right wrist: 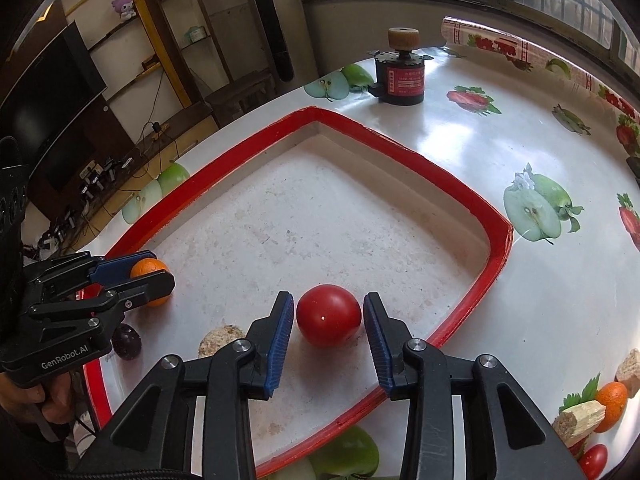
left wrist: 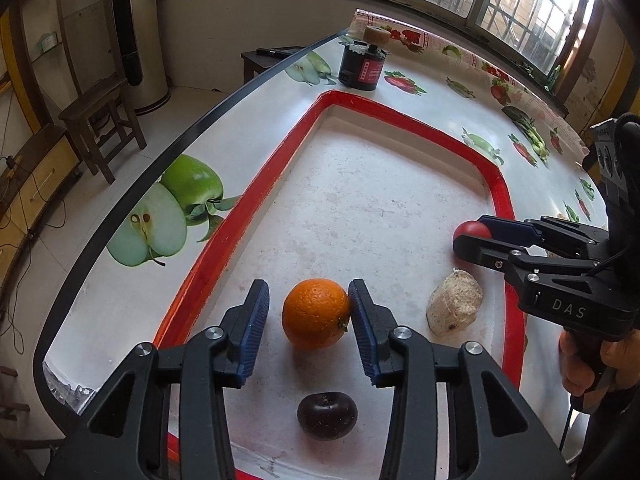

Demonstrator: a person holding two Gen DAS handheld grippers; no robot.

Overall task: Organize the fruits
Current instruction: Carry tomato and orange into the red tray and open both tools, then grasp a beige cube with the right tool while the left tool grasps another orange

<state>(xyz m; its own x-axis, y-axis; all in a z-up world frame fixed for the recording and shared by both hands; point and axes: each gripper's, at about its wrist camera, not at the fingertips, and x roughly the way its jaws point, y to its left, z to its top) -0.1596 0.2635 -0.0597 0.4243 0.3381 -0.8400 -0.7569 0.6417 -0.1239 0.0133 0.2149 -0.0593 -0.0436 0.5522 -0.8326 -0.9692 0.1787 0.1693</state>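
— Between the blue pads of the left hand-held gripper (left wrist: 309, 312) sits the orange (left wrist: 316, 313), on the floor of the red-rimmed tray (left wrist: 400, 114). Its jaws are spread: the right pad touches the peel, the left stands off it.

— And the right hand-held gripper (right wrist: 330, 320)?

— Released too, straddling the red tomato (right wrist: 329, 315) with a gap on each side. Both fruits rest on the tray's worn white bottom.

— What lies around them?

— A dark plum (left wrist: 327, 415) just behind the orange, under the left tool, and a pale rough lump (left wrist: 455, 302) between orange and tomato. The tray sits on a counter (left wrist: 248, 120) covered in glossy oilcloth printed with apples and strawberries. A black cylindrical motor with a red label (left wrist: 362, 65) stands beyond the tray's far corner.

— The room?

— Barred windows behind the counter, a wooden stool (left wrist: 100, 128) on the tiled floor.

— Anything only one camera catches?

— The right view alone shows a dark television (right wrist: 48, 104), shelving, and at the counter's right edge a small orange (right wrist: 612, 404), a cherry tomato (right wrist: 594, 460) and more pale chunks (right wrist: 580, 418).
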